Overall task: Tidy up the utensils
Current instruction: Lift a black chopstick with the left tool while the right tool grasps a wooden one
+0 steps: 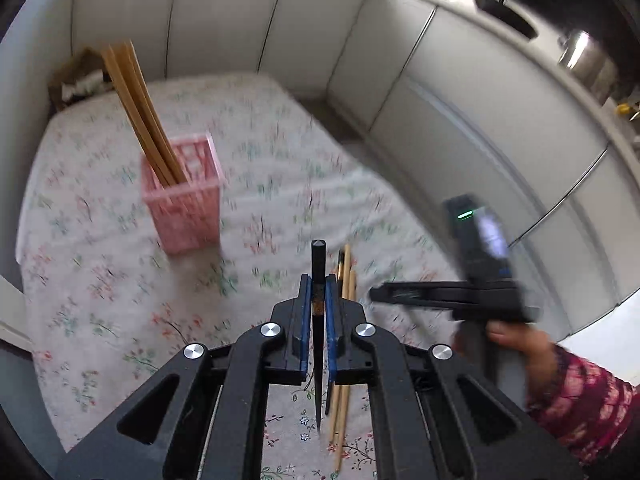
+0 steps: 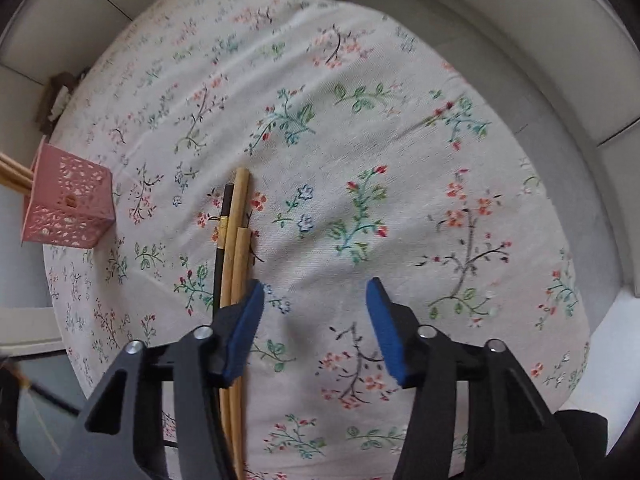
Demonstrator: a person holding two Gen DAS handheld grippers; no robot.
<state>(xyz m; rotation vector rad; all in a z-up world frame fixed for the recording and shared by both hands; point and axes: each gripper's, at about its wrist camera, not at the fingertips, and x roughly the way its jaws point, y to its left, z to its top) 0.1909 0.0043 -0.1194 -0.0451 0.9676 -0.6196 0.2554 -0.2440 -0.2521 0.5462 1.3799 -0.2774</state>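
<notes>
My left gripper (image 1: 319, 280) is shut on a black chopstick (image 1: 319, 256), which it holds off the floral tablecloth (image 1: 100, 280), thick end pointing away. Beyond it to the left stands a pink perforated basket (image 1: 182, 196) with several wooden chopsticks (image 1: 136, 100) leaning in it. A few loose chopsticks (image 2: 236, 232), two wooden and one dark, lie side by side on the cloth. My right gripper (image 2: 316, 292) hangs open over the cloth just right of them, pointing steeply down, nothing between its blue pads. The basket (image 2: 68, 208) shows at the left edge.
White cabinet fronts (image 1: 460, 92) run along the right past a gap beside the table. A steel pot (image 1: 580, 56) and a dark pan (image 1: 504, 12) sit on the counter above. A brown object (image 1: 76, 76) lies at the table's far corner. A hand (image 1: 516, 340) in a patterned sleeve holds the right gripper.
</notes>
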